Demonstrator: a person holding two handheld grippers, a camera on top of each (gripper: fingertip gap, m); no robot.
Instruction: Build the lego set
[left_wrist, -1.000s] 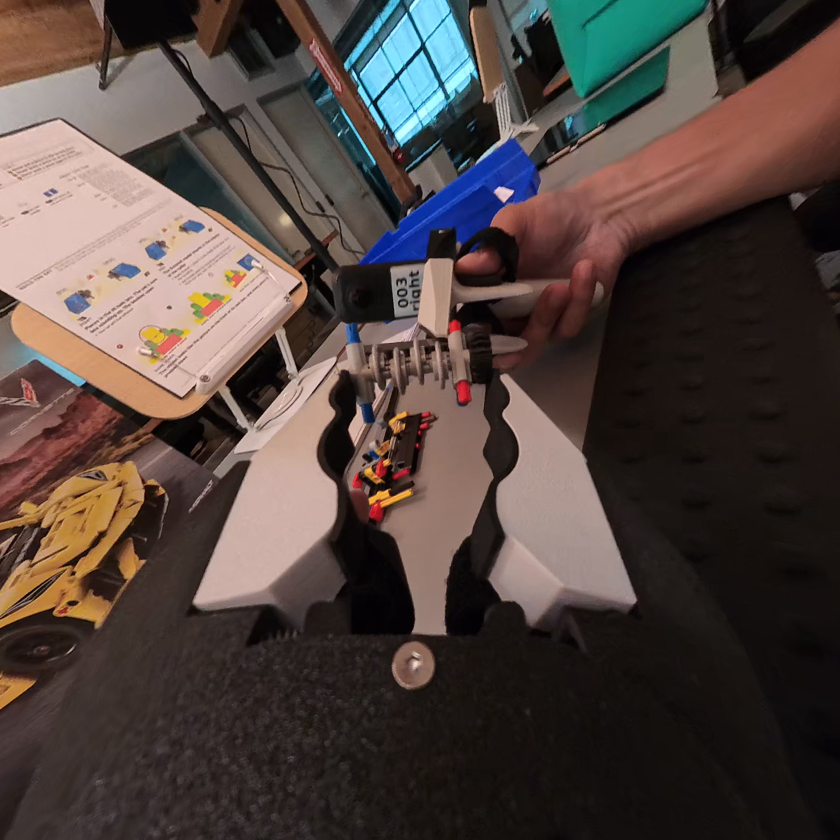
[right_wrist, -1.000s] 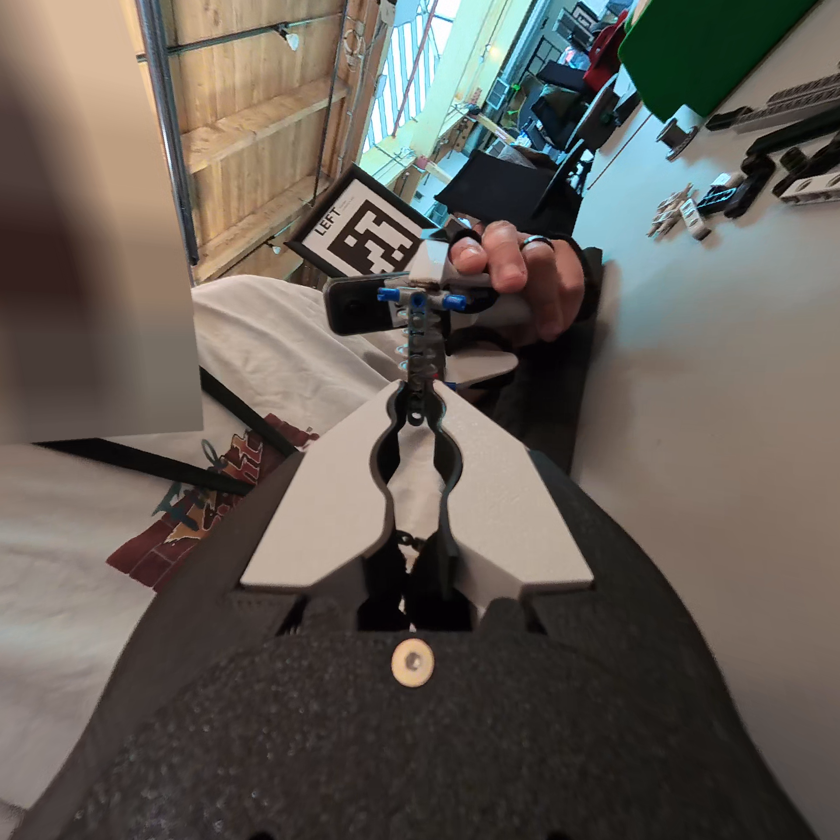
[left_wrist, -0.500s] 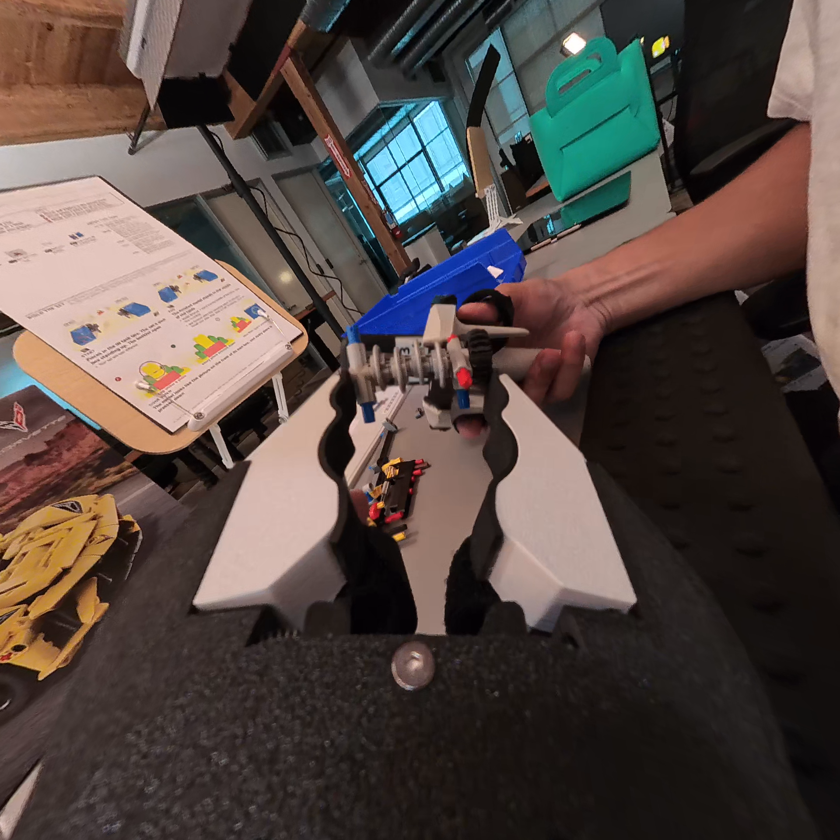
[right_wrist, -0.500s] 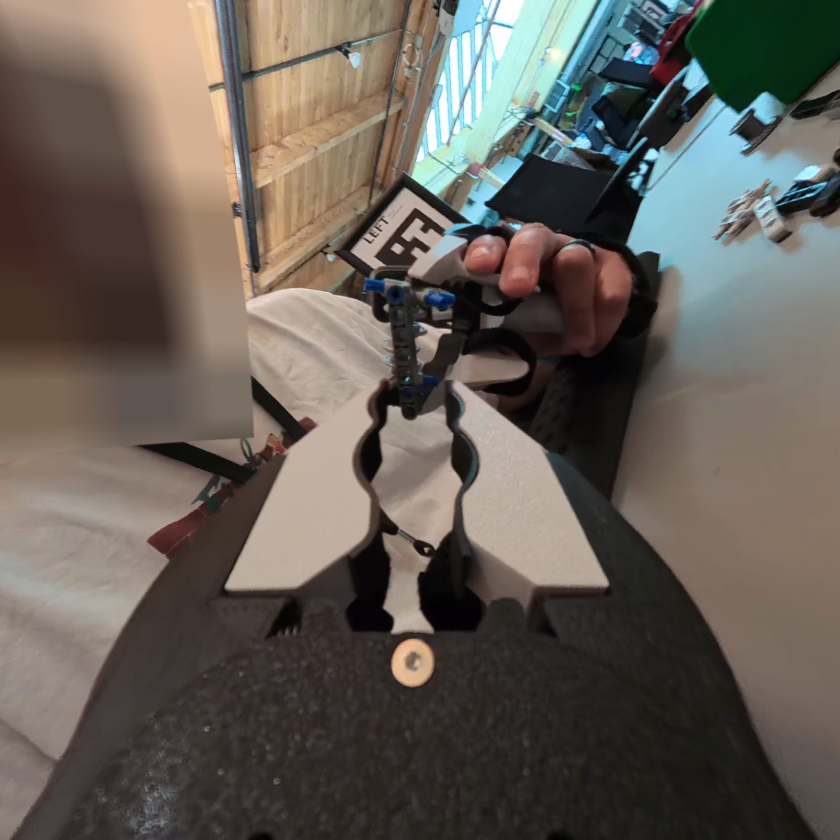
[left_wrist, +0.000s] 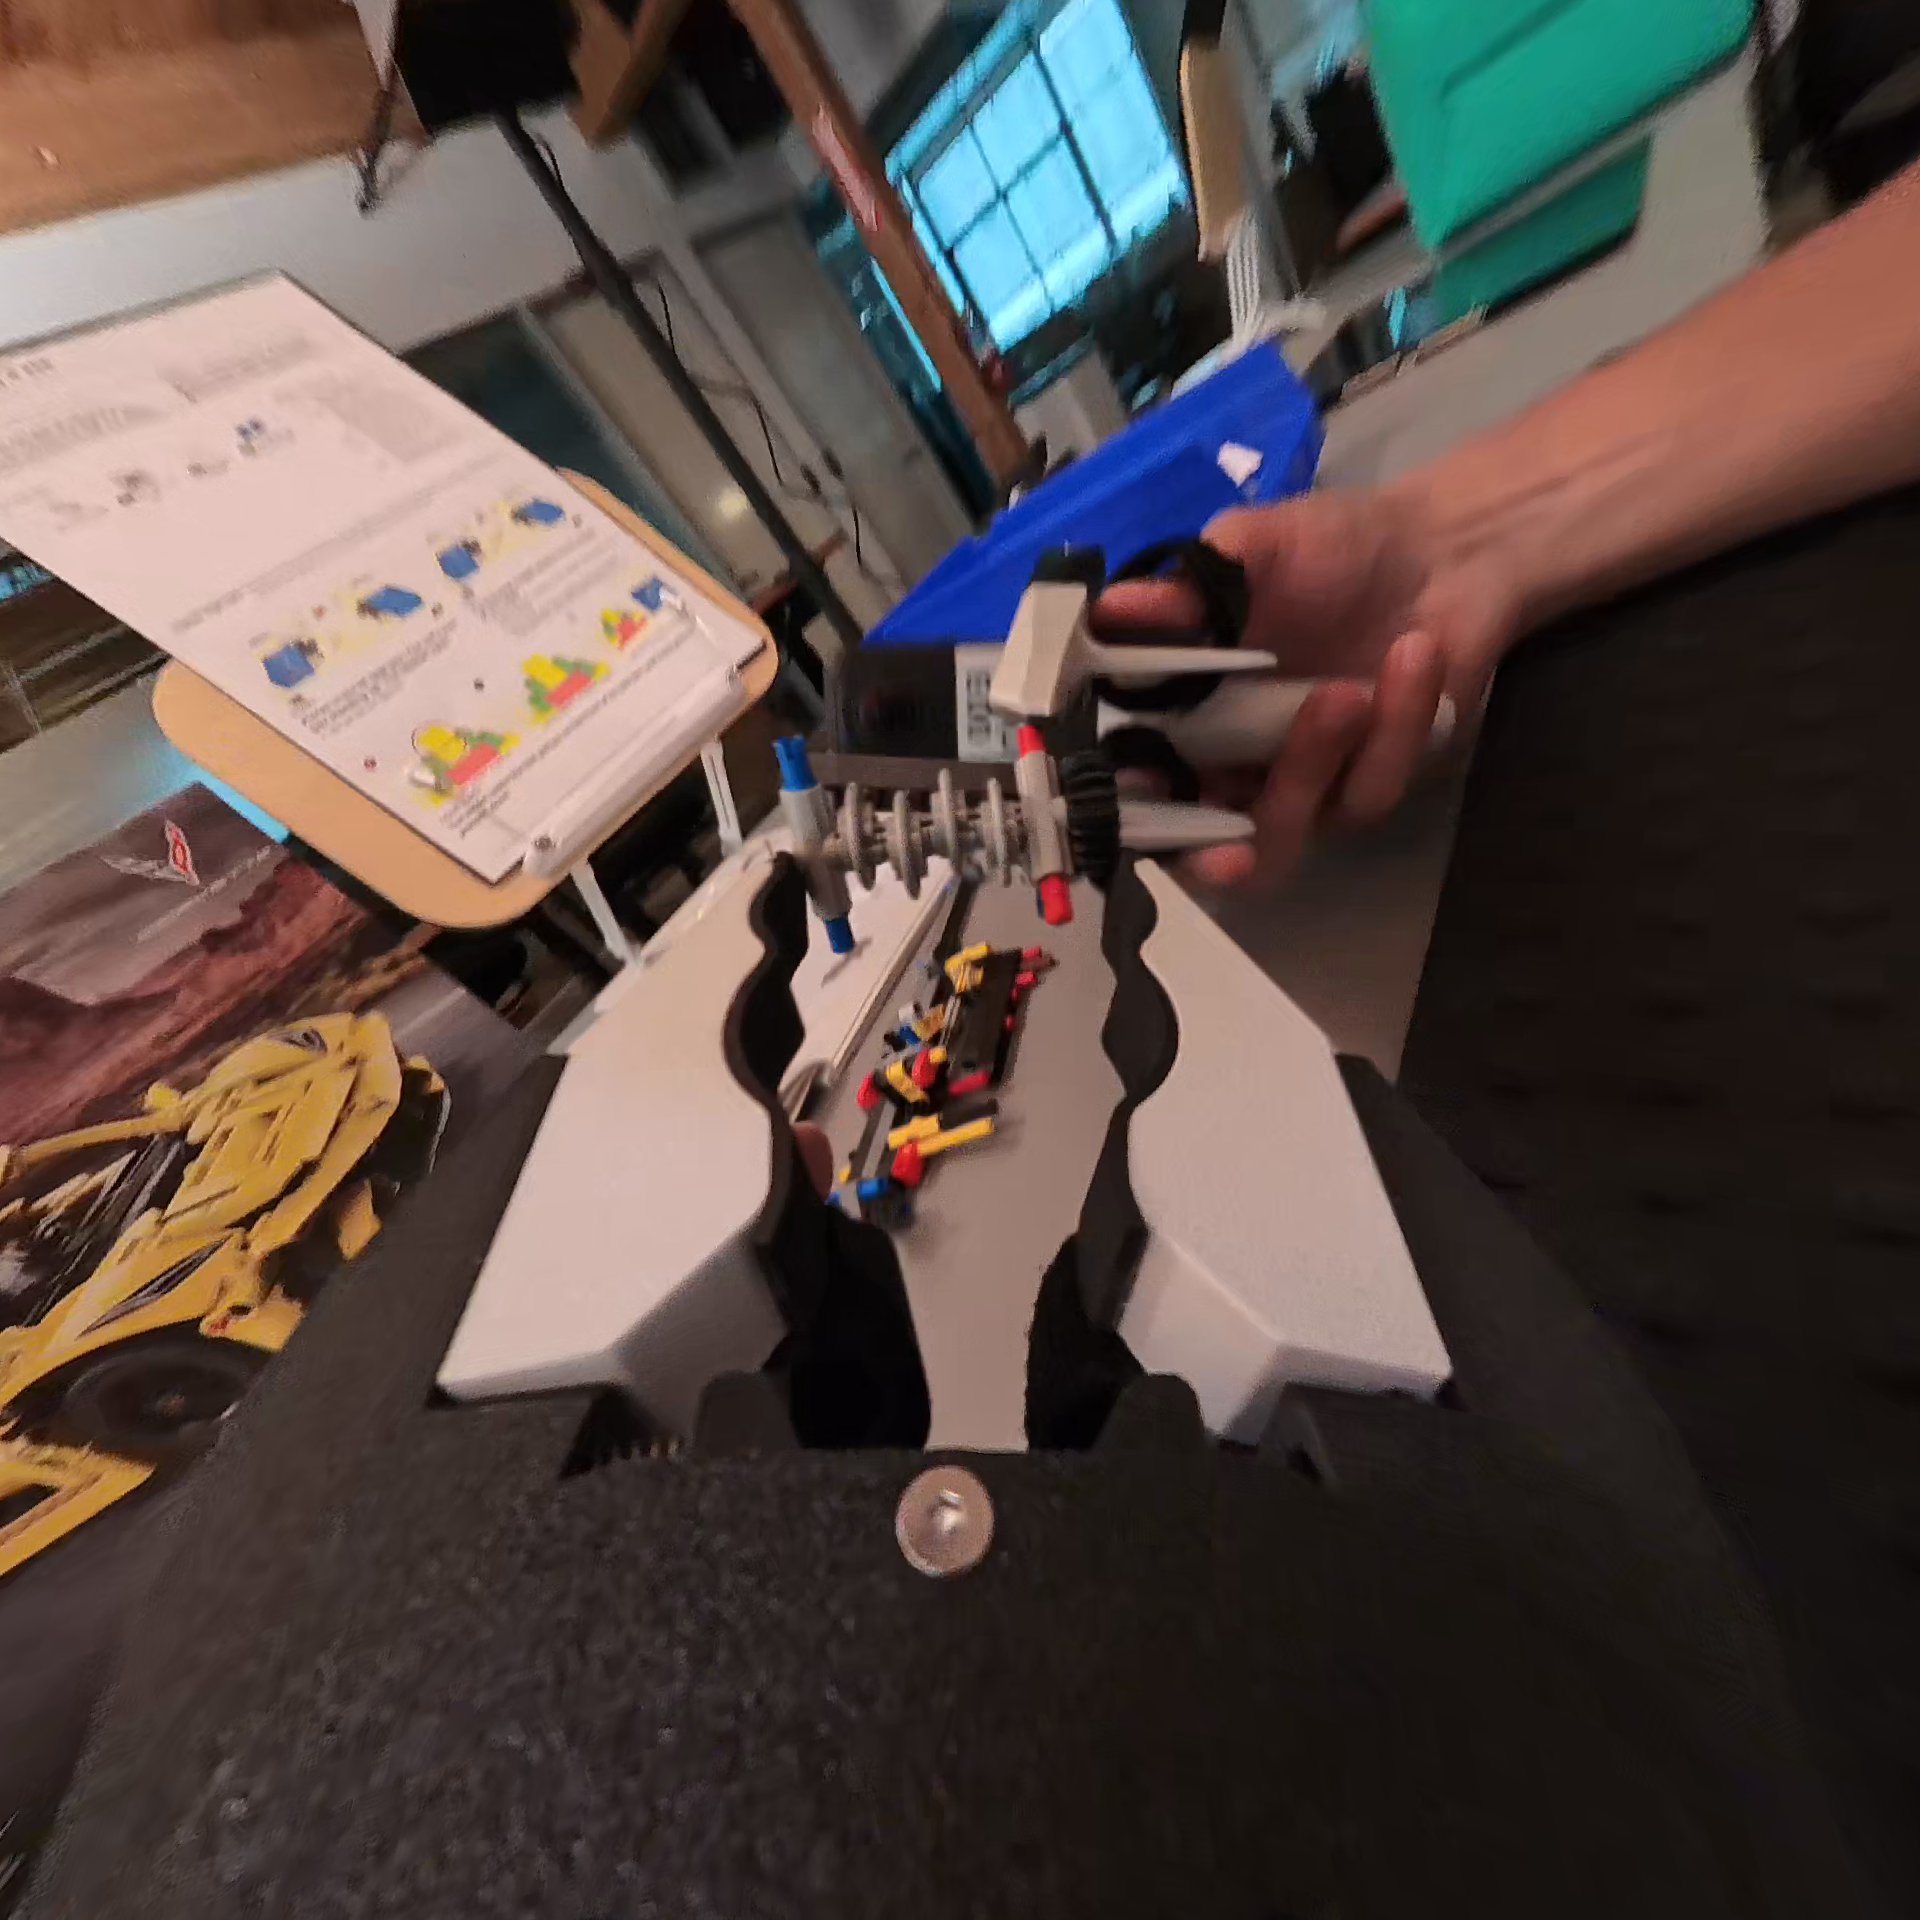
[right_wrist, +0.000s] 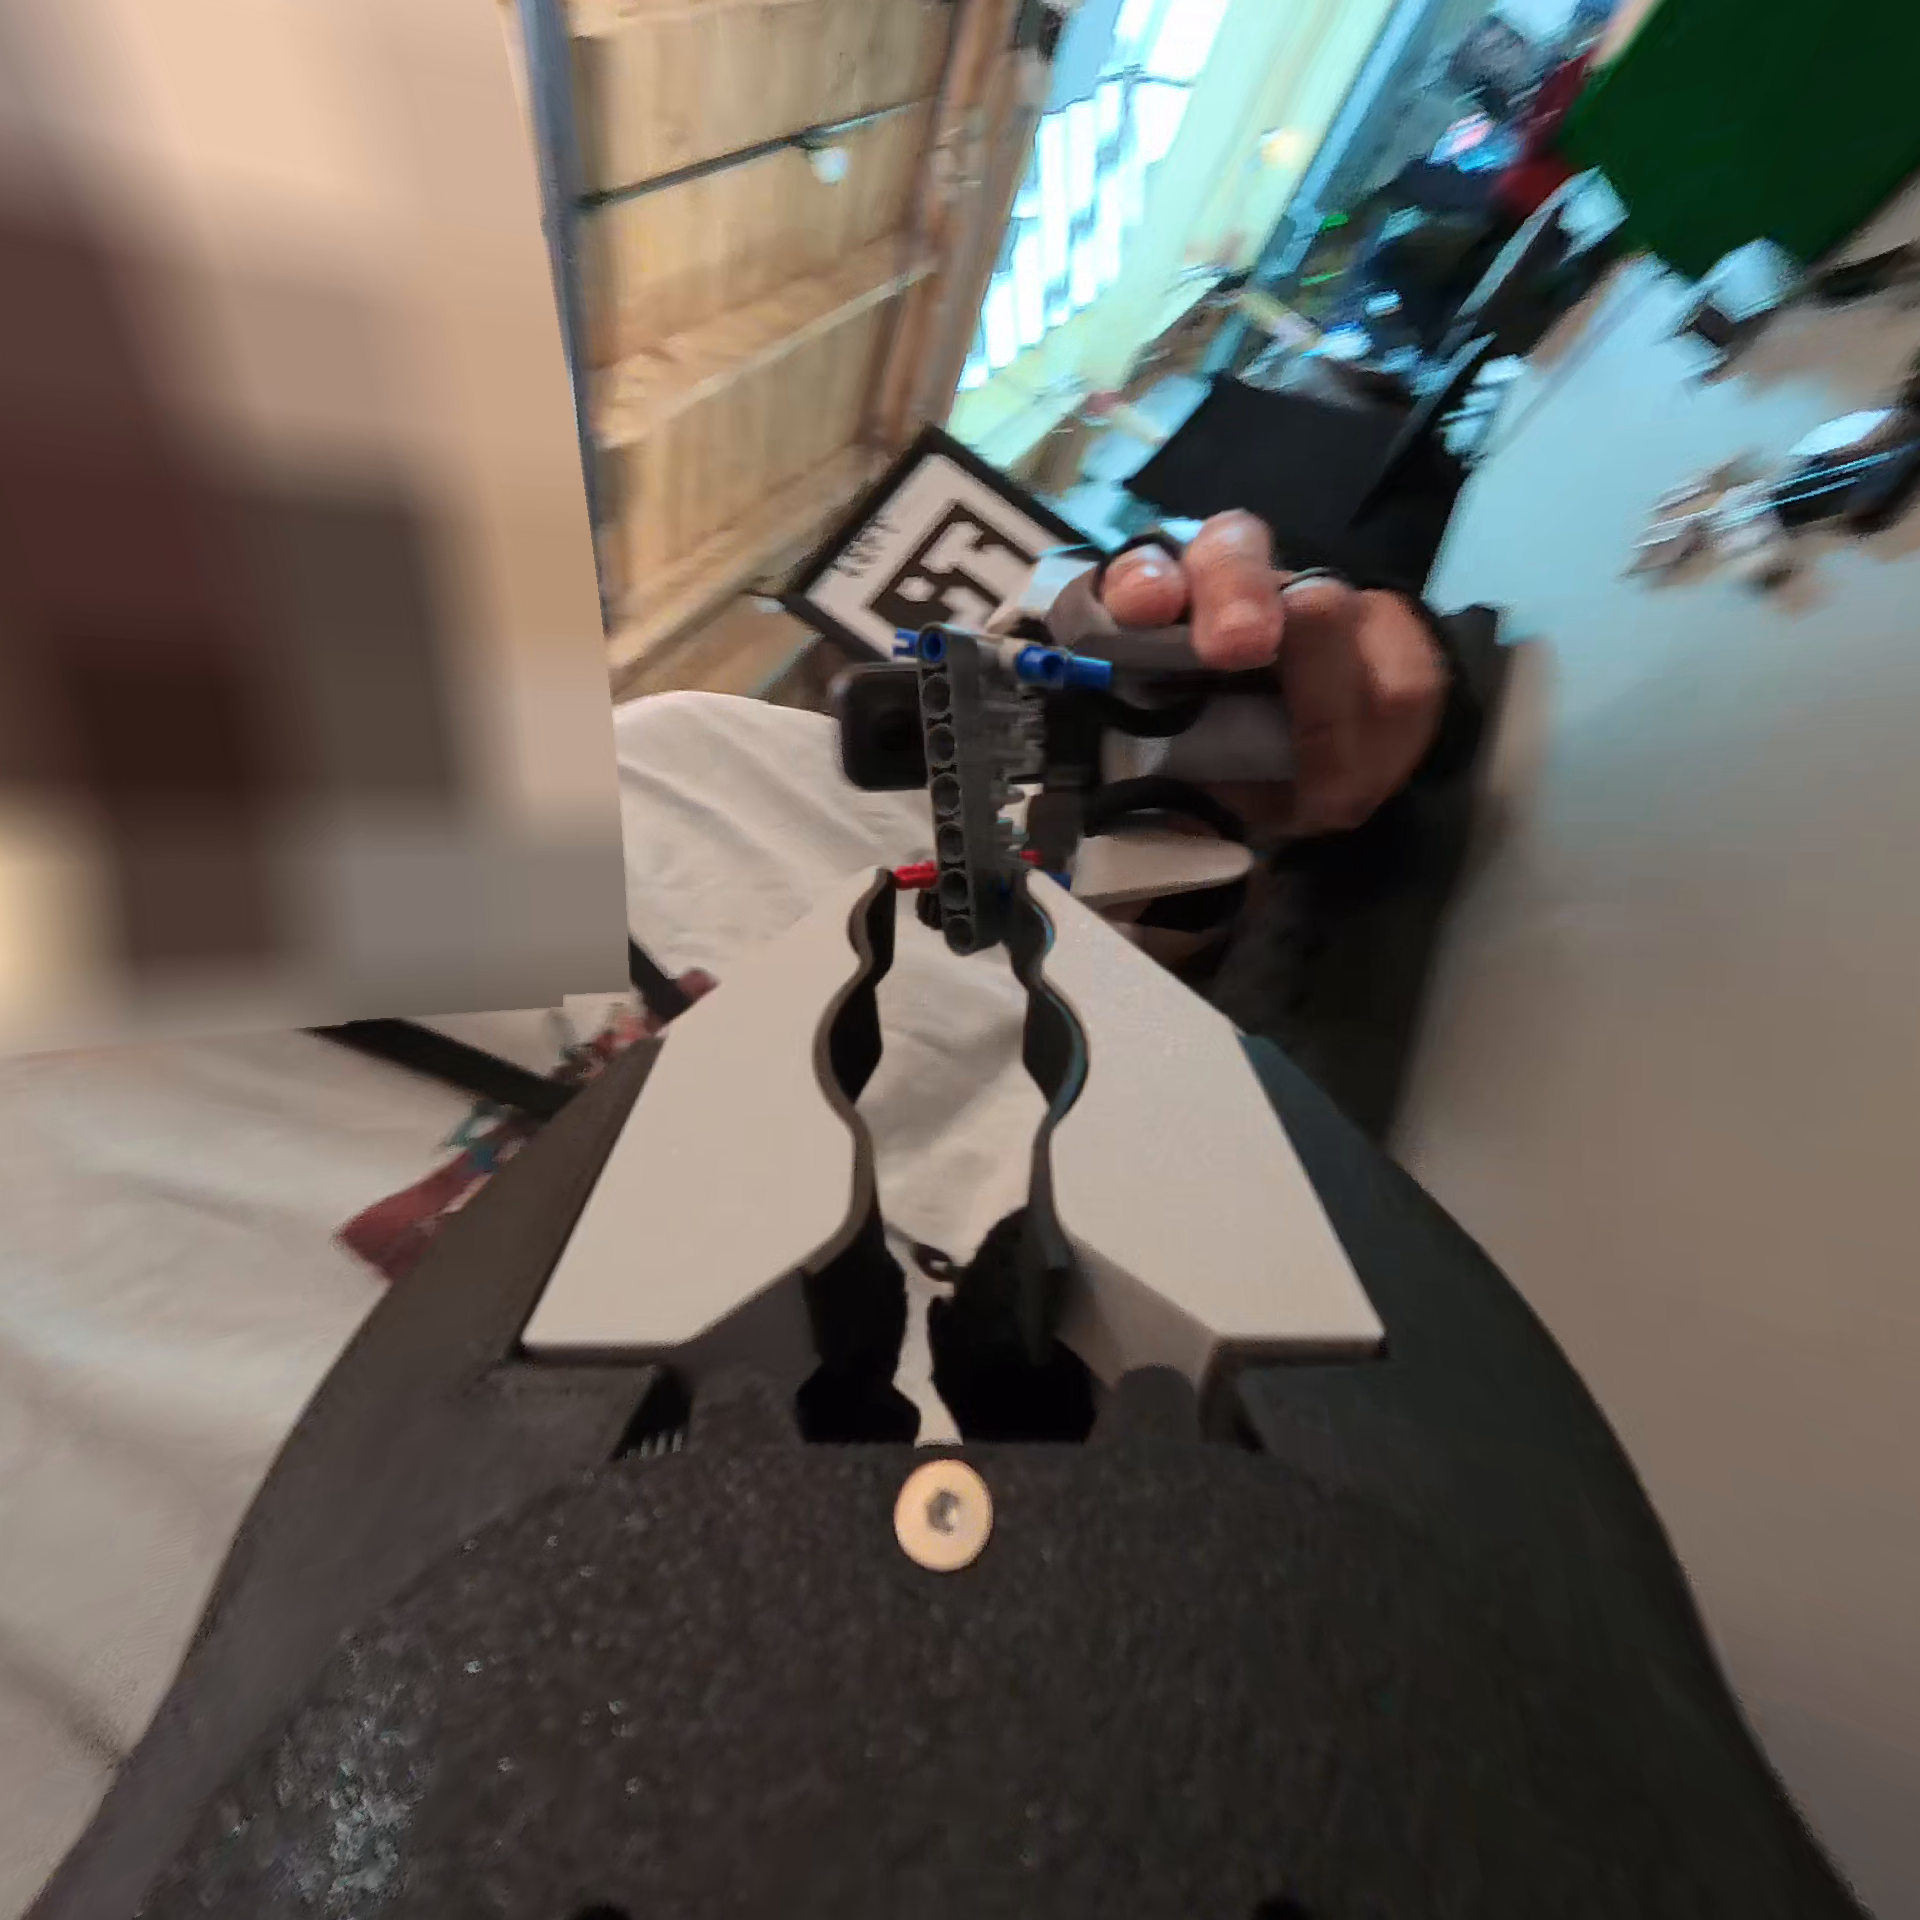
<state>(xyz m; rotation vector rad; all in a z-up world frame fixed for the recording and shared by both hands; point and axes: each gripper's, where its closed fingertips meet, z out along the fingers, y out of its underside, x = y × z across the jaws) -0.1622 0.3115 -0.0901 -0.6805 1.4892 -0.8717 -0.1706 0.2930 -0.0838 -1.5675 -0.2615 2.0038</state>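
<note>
While spanning wavy foam-lined fingers (left_wrist: 769, 966), ribbed grey assembly (left_wrist: 935, 826).

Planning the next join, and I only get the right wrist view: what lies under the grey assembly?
Observer: A black, yellow and red subassembly lies on the grey table, below the grey assembly.
Operator: What sits at the end nearest me?
Observer: A black gear, at the right gripper end.
Operator: Any instructions nearby?
Observer: An instruction sheet on a stand, left of the left gripper.
</note>
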